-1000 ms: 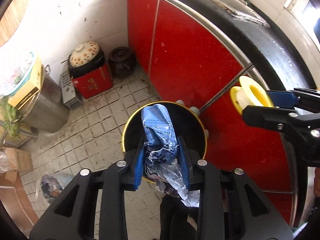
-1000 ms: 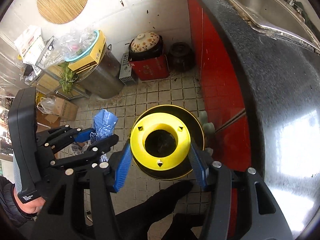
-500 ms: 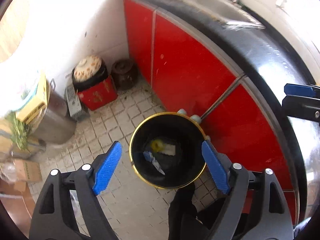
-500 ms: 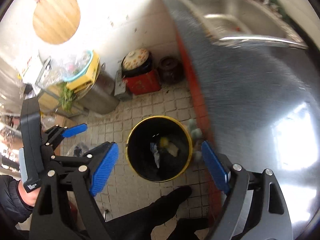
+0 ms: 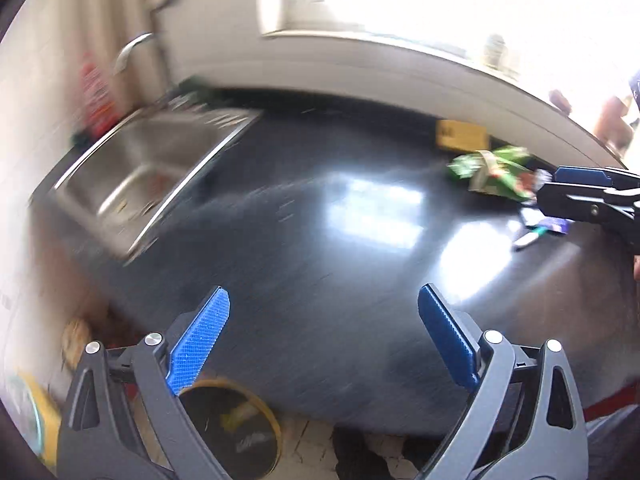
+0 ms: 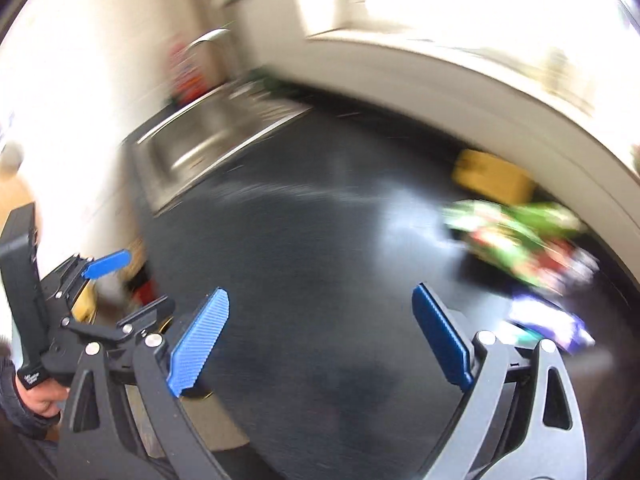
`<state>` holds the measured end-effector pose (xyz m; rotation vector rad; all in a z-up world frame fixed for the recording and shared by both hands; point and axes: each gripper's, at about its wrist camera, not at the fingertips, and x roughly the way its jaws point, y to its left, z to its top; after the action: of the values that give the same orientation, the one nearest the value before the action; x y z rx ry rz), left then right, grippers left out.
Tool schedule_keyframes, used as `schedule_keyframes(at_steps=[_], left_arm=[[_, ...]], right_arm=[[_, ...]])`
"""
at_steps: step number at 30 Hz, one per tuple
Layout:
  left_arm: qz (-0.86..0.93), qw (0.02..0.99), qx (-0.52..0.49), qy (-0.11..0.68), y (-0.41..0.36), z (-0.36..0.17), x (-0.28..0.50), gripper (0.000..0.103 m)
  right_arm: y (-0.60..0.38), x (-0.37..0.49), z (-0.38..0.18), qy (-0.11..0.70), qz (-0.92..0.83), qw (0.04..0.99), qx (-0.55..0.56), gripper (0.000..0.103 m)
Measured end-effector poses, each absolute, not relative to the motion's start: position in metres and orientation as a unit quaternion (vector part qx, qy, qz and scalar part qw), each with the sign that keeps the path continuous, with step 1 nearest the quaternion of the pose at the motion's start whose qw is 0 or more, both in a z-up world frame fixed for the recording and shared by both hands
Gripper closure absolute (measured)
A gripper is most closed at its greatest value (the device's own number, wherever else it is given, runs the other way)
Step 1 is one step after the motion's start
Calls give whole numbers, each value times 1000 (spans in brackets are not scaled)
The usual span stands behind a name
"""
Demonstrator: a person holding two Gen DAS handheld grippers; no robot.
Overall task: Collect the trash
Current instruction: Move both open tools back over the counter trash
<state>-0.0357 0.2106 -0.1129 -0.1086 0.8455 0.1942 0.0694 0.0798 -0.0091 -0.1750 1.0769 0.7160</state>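
Both grippers over the dark table [image 5: 312, 216], pics blurry: left gripper [image 5: 322, 338] has its fingers spread wide & opening, nothing btwn them, and right gripper [image 6: 320, 336] is the same, fingers spread, opening, empty. Trash w/ green wrappers [image 5: 494, 170] lies on the table far from the sink [image 5: 132, 184], near the back wall, w/ small purple scraps [image 6: 548, 322] just beside it. Bin [image 5: 236, 426] sits on the floor below the table's front edge, some bits inside.
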Motion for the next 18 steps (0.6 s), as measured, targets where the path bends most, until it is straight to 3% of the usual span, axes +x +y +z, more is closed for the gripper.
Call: schedule_keyframes(at_steps=[9,18], left_arm=[[-70,916,32,393,71,-88,51,10],[-114,904,69,405,16,-93,82,10]], right_arm=[[-118,99,-2,495,148,856,0,13],[-178,102,-16,505,107,856,26,13]])
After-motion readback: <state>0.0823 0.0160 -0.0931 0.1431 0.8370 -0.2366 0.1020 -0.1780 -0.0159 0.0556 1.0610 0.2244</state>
